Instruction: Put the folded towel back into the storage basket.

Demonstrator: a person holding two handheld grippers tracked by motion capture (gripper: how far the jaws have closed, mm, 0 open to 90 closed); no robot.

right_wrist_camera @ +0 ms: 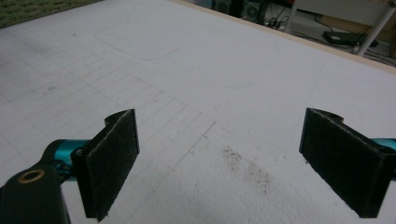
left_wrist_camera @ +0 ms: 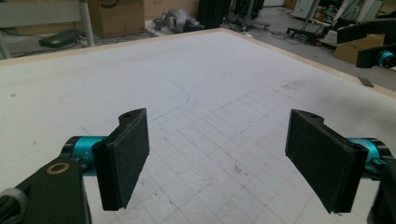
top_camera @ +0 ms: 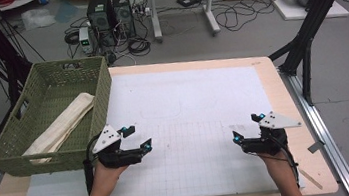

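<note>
A green woven basket [top_camera: 10, 148] stands at the table's left edge with a folded cream cloth [top_camera: 60, 124] lying inside it. My left gripper [top_camera: 136, 137] hovers just right of the basket's near corner, jaws wide open and empty; in the left gripper view its black pads [left_wrist_camera: 125, 156] frame bare gridded mat. My right gripper [top_camera: 246, 127] is held near the table's right side, also open and empty, its pads [right_wrist_camera: 111, 161] spread over the mat. The right gripper [left_wrist_camera: 373, 44] also shows far off in the left gripper view.
A white gridded mat [top_camera: 188, 106] covers most of the wooden table [top_camera: 293, 93]. A black stand leg [top_camera: 306, 36] rises at the right rear. Computers [top_camera: 109, 15], cables and boxes sit on the floor beyond the table. A dark smudge [right_wrist_camera: 247, 168] marks the mat.
</note>
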